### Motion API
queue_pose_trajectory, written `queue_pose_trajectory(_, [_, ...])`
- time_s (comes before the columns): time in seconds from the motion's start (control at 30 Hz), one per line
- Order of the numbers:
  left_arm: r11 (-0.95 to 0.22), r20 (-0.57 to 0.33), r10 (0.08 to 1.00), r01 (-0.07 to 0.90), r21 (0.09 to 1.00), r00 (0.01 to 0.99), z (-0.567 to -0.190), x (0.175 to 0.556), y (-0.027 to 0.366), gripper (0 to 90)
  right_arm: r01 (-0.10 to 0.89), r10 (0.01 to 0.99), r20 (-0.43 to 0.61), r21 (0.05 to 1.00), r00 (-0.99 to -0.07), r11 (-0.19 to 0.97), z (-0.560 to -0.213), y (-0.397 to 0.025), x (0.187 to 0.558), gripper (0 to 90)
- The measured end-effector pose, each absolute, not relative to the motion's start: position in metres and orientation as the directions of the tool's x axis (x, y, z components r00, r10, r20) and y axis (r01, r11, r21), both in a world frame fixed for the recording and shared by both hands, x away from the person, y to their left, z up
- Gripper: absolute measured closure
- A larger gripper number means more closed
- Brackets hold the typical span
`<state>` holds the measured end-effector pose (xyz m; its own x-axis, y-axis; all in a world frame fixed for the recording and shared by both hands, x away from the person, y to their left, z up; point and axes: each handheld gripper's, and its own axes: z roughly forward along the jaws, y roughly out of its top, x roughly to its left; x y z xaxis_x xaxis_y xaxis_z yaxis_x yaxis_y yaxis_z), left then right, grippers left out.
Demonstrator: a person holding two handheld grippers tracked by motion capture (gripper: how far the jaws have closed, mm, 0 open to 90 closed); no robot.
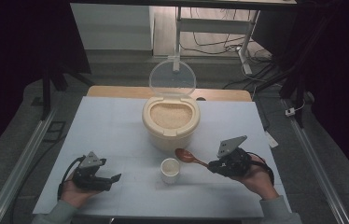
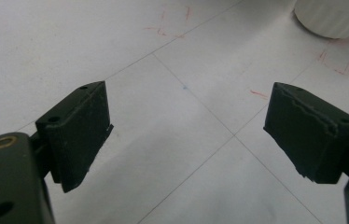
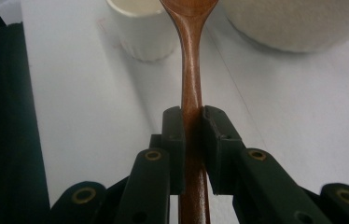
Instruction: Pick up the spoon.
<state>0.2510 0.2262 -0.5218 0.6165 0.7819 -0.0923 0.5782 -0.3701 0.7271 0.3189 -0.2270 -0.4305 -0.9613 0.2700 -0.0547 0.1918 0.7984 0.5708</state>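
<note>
Spoon clamped in right claw

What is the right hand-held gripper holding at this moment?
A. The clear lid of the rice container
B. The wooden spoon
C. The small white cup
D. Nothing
B: the right hand-held gripper has its jaws clamped on the handle of the wooden spoon, whose bowl sits above the small white cup.

Brown wooden spoon, raised beside cup
</note>
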Motion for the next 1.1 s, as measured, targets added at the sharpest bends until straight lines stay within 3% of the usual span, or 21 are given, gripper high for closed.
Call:
queue_pose_trajectory(0.6, [-0.37,-0.091,0.782,0.577,0.728,0.616,-0.521,0.251,0.226,14.3,0.118,0.187,-0.065,0.567,-0.98,0.816,-0.431,-0.186,0.316,78.9])
queue_pose_trajectory(1.1, [-0.375,-0.083,0.778,0.567,0.734,0.623,-0.517,0.251,0.223,14.3,0.101,0.178,-0.08,0.572,-0.981,0.814,-0.431,-0.18,0.316,78.9])
